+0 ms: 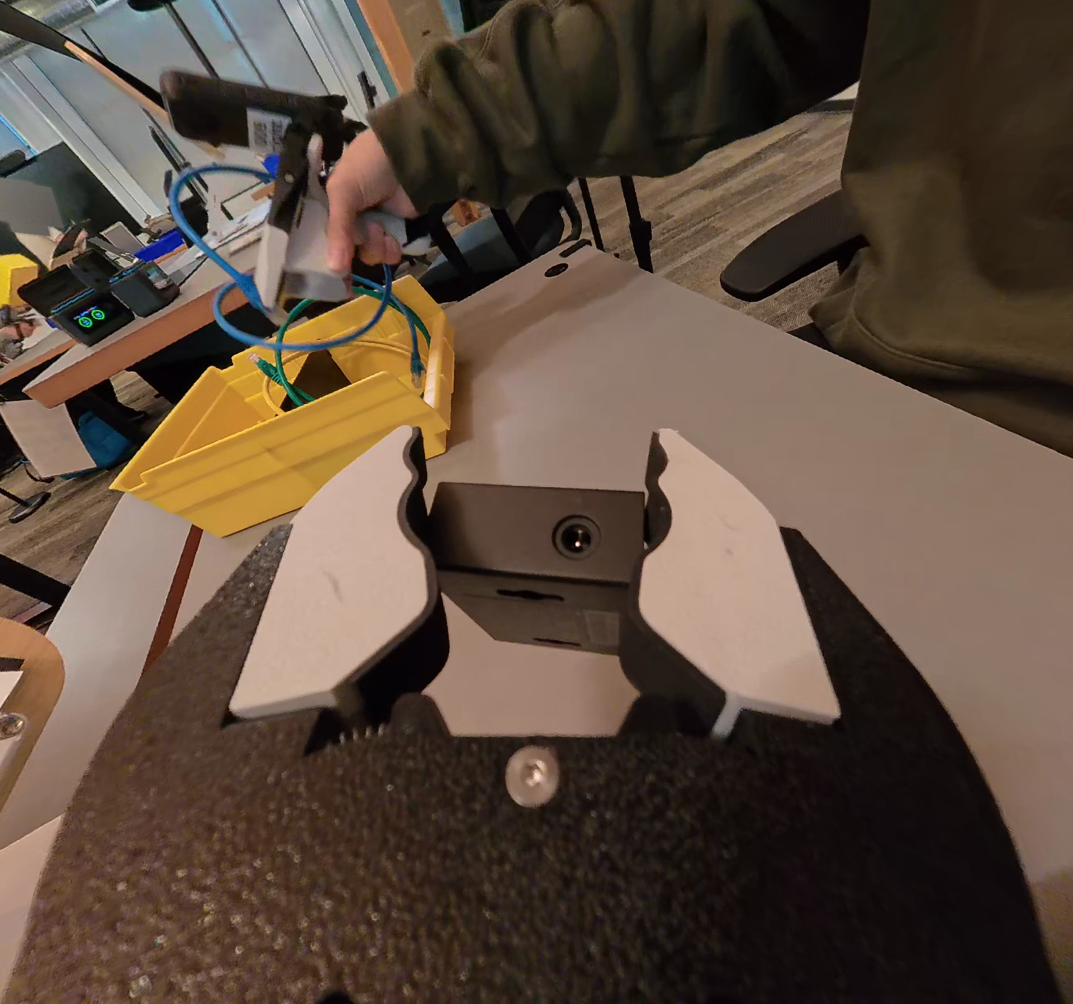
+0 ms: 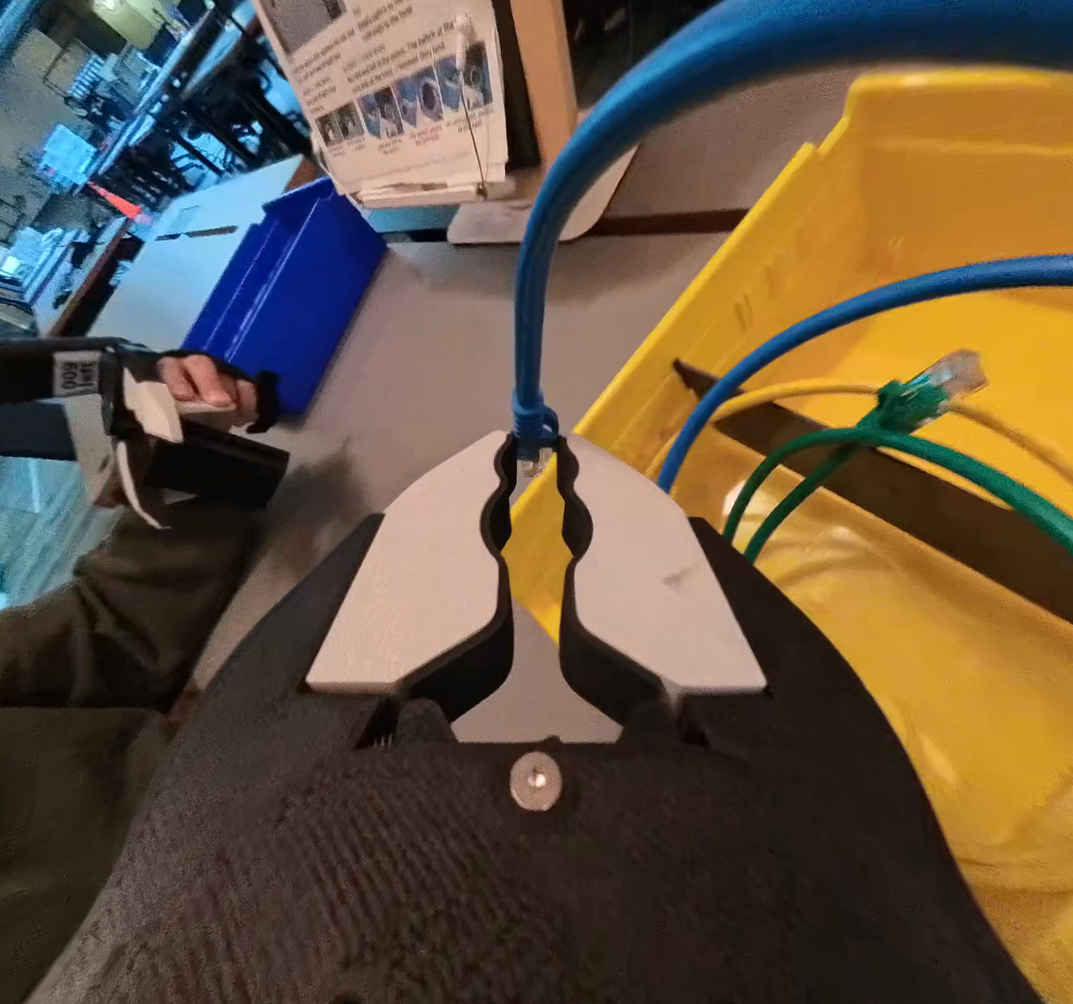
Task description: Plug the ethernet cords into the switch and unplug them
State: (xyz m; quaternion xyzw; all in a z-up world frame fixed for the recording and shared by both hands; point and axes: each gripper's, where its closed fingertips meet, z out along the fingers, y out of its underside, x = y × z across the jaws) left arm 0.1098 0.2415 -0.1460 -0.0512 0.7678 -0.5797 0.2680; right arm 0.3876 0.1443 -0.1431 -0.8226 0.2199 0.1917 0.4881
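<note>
Your left gripper (image 1: 537, 517) clamps the black switch (image 1: 537, 535) between its fingers (image 1: 348, 575), one finger on each end of the case, with the unit held just above the grey table (image 1: 755, 424). The face turned toward the left wrist camera carries a single round socket; the row of ports is not visible from here, so it presumably faces away or downward.

Your right gripper (image 2: 535, 456) has its fingers (image 2: 429, 564) drawn narrow, pinching the blue ethernet cord (image 2: 531, 332) at its connector, whose clear tip points back toward the camera between the fingertips. The cord arches up and over, then runs down into the yellow bin (image 2: 871, 210), where its other end hangs against the inner wall in the left wrist view. A green cord (image 2: 906, 442) with a free clear plug, and a thin yellow cord (image 2: 801, 393), also lie in that bin. A blue bin (image 2: 284, 303) stands farther off on the table.

Step in hand: the first cord is picked up and lifted above the bin; no cord is yet in the switch. The two grippers are well apart.

The next move calls for bringing plug and switch together, turning the switch so that its ports face the plug, and reorienting the connector tip-forward with its latch aligned. Expect the trailing loop to drag on the other cords.
</note>
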